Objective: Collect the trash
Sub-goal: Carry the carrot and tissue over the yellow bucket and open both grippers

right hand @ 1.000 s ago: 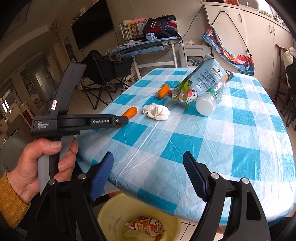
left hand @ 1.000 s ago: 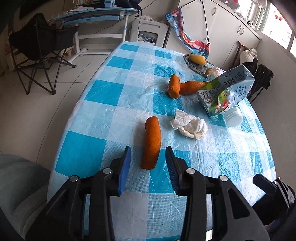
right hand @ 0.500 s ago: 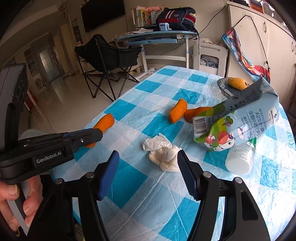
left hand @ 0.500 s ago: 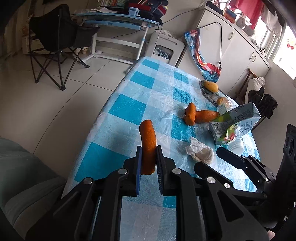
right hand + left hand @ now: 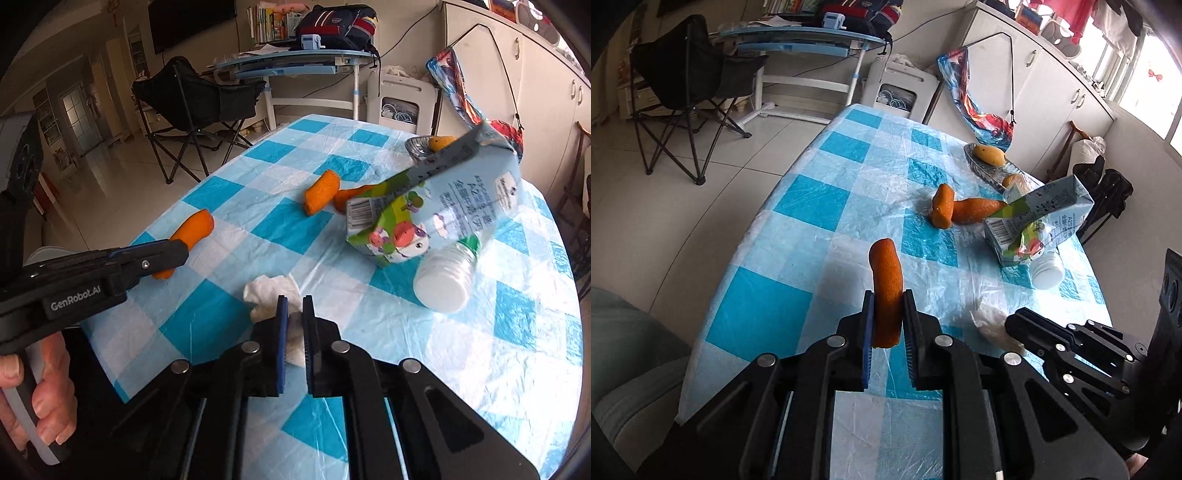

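Already the left gripper (image 5: 887,319) clamps a light, stiff peel (image 5: 885,291) low down; the right gripper (image 5: 292,314), having just closed, pinches a soft, crushable tissue (image 5: 271,291).

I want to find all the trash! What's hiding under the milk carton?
A white bottle lies under the tilted milk carton, its cap end sticking out. Behind the carton an orange peel is partly covered. What else sits beneath cannot be seen.
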`<action>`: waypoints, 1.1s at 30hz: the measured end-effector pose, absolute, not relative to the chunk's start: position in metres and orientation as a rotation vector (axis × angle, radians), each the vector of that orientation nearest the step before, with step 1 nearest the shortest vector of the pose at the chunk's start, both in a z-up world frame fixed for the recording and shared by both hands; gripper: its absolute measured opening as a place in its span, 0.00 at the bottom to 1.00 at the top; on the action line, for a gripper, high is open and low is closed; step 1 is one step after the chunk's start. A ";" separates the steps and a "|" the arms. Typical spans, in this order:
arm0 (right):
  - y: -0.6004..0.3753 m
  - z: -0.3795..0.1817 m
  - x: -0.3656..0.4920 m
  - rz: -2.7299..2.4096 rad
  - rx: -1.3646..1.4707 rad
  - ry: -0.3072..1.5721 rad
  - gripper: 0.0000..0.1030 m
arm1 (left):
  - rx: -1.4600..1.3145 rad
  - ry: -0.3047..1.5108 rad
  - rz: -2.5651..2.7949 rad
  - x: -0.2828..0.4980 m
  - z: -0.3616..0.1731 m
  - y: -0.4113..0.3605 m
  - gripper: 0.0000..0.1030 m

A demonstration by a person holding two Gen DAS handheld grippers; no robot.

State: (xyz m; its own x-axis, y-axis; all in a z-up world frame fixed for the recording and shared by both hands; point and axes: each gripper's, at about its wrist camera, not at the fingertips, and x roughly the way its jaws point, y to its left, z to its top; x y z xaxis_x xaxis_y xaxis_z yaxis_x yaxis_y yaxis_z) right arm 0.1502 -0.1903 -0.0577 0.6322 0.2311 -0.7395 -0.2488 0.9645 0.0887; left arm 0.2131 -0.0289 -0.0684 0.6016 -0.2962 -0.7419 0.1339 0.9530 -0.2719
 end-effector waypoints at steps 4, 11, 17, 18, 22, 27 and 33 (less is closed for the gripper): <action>-0.230 -0.050 0.111 0.217 0.046 0.809 0.08 | -0.090 0.864 -0.287 0.195 -0.064 -0.054 0.14; -0.262 -0.037 0.066 0.179 0.185 0.705 0.08 | -0.006 0.802 -0.302 0.159 -0.056 -0.071 0.14; -0.256 -0.036 0.061 0.200 0.178 0.686 0.08 | 0.015 0.771 -0.296 0.127 -0.052 -0.068 0.14; -0.256 -0.035 0.059 0.200 0.179 0.681 0.08 | 0.019 0.768 -0.297 0.123 -0.052 -0.066 0.14; -0.260 -0.036 0.048 0.199 0.188 0.672 0.08 | 0.036 0.756 -0.301 0.107 -0.051 -0.065 0.14; -0.258 -0.036 0.037 0.209 0.191 0.659 0.08 | 0.041 0.737 -0.300 0.092 -0.049 -0.064 0.14; -0.250 -0.036 0.026 0.232 0.180 0.652 0.08 | 0.033 0.711 -0.290 0.077 -0.044 -0.059 0.14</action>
State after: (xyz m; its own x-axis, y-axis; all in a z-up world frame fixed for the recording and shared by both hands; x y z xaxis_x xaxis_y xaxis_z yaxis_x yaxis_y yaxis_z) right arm 0.0256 -0.2501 -0.0361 0.7709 0.2687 -0.5775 -0.1565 0.9588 0.2373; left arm 0.0765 -0.0587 -0.0442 0.7195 -0.2514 -0.6473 0.2737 0.9594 -0.0684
